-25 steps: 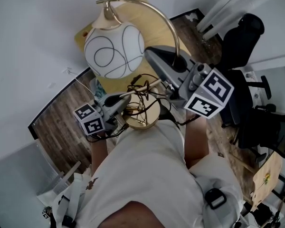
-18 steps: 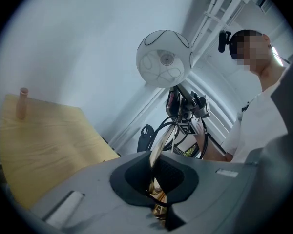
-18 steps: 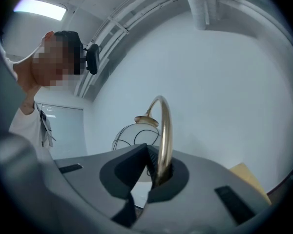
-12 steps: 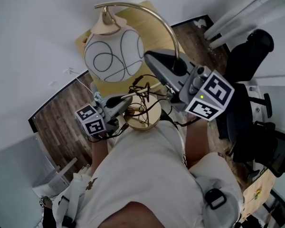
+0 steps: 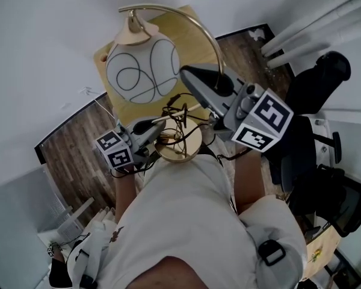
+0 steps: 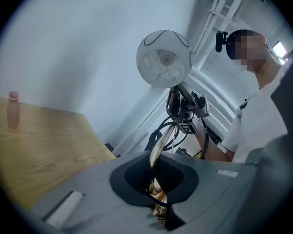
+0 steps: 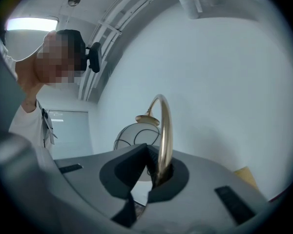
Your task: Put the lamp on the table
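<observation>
Lamp nearer the table ahead; my left gripper clamps its lower stem, my right gripper the arch.

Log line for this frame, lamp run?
phase: carry | lamp: in the air, not on table | left gripper: shut on lamp | right gripper: shut on lamp

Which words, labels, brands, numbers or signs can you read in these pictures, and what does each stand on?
Readable text: none.
Left marker cube, right marker cube: black-and-white square codes, no letters.
Lamp: looping black lines on the globe, a pattern, not writing.
Wooden board, lower right in the head view: small coloured mark, too small to read.
</observation>
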The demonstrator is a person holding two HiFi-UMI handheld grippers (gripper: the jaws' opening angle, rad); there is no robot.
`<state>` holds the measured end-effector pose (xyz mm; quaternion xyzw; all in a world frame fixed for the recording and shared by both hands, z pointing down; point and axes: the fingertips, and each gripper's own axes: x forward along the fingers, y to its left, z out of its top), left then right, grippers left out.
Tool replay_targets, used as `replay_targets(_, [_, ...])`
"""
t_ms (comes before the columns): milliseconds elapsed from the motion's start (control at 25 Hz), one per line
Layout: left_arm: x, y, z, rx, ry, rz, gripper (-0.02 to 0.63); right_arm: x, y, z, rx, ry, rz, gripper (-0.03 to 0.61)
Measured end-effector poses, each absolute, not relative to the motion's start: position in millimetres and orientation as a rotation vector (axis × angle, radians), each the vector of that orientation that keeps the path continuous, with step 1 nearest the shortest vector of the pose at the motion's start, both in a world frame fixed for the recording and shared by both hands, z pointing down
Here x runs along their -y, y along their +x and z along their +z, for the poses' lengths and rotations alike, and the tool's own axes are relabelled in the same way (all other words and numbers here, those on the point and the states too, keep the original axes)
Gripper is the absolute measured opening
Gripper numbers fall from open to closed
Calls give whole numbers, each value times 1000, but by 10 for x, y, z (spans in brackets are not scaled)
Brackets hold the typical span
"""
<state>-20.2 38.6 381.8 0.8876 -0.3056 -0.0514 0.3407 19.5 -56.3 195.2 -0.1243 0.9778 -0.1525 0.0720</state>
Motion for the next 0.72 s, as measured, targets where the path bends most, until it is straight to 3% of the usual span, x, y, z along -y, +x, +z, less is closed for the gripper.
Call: replay_targets(720, [536, -491, 4054, 794, 2315, -139, 2, 1425, -98, 2140, -2947, -400, -443, 2])
